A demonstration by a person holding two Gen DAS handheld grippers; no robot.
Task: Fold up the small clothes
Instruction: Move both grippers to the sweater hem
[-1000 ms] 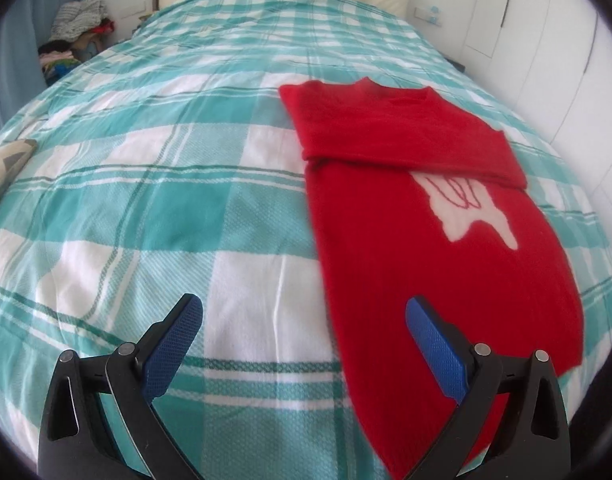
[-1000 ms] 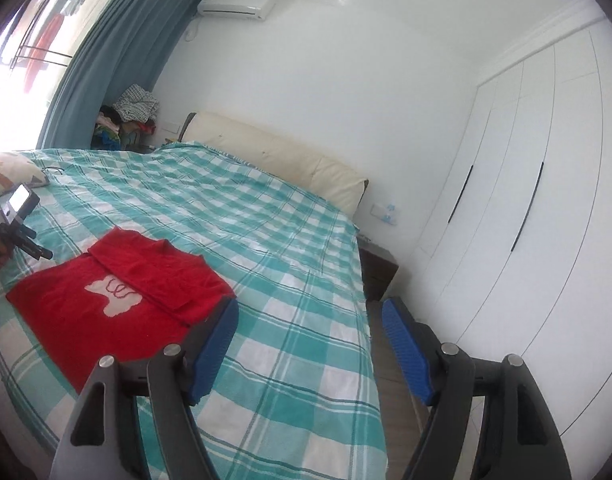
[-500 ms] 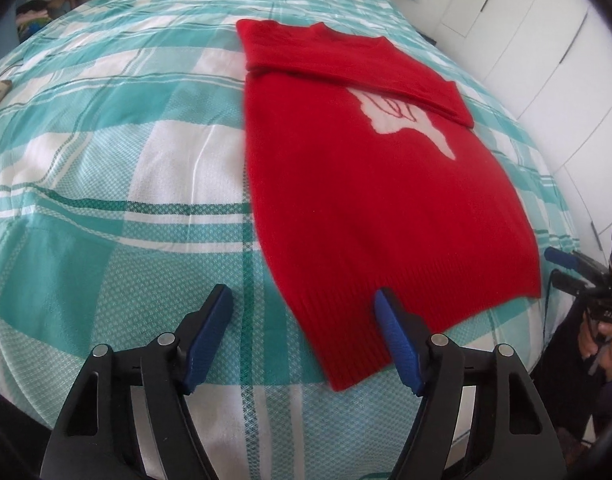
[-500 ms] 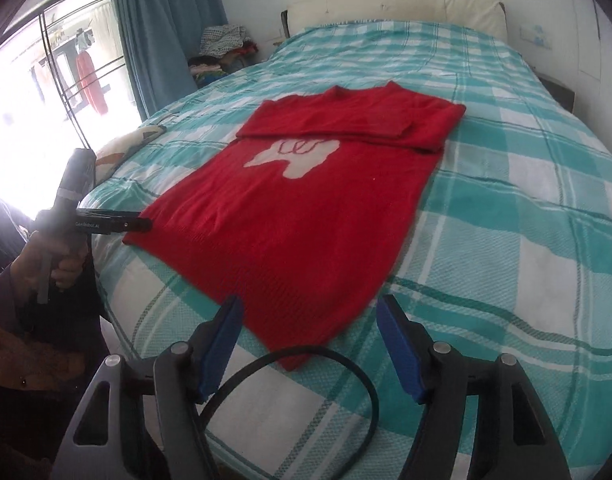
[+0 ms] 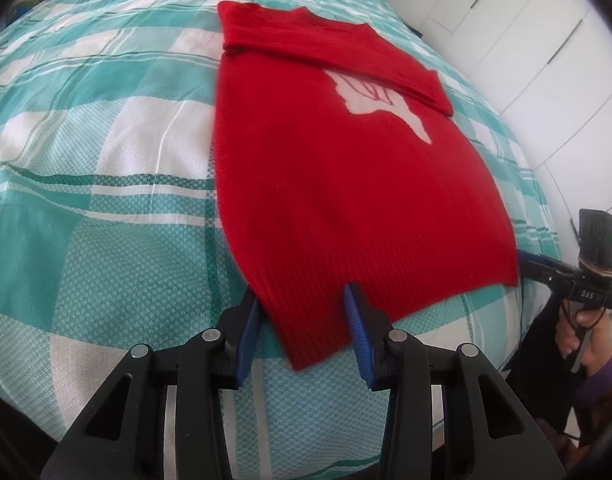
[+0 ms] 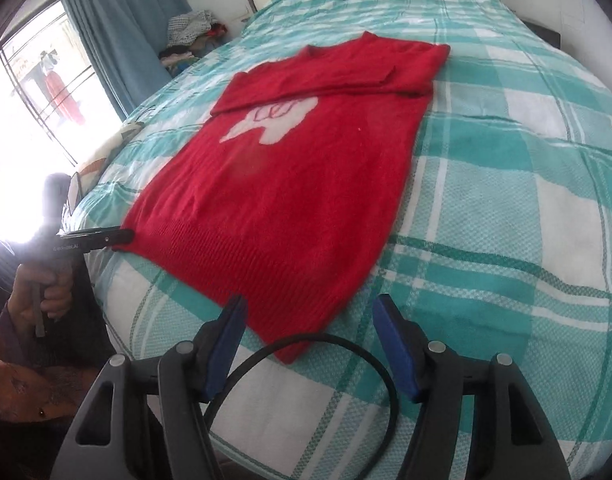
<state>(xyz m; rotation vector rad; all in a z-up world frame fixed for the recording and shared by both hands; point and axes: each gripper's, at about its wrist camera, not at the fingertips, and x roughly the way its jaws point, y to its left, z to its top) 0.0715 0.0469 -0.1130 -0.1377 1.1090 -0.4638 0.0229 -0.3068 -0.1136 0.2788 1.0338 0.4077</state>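
Note:
A red knit sweater with a white motif lies flat on the checked bed cover, sleeves folded across its top. My left gripper straddles the left hem corner. Its jaws are closing, and the ribbed hem lies flat and unpinched between the blue pads. My right gripper hangs over the other hem corner of the sweater. Its jaws are closing too, with the corner tip between them and still loose. Each view shows the other gripper at the far hem corner: the right gripper and the left gripper.
A black cable loop hangs in front of the right gripper. White wardrobe doors run along one side of the bed. A blue curtain, a bright window and a pile of clothes are on the other side. A hand grips the left handle.
The right gripper swung down from facing the room to the sweater's hem corner. The left gripper slid in over the other corner. Both pairs of jaws have narrowed, the left more.

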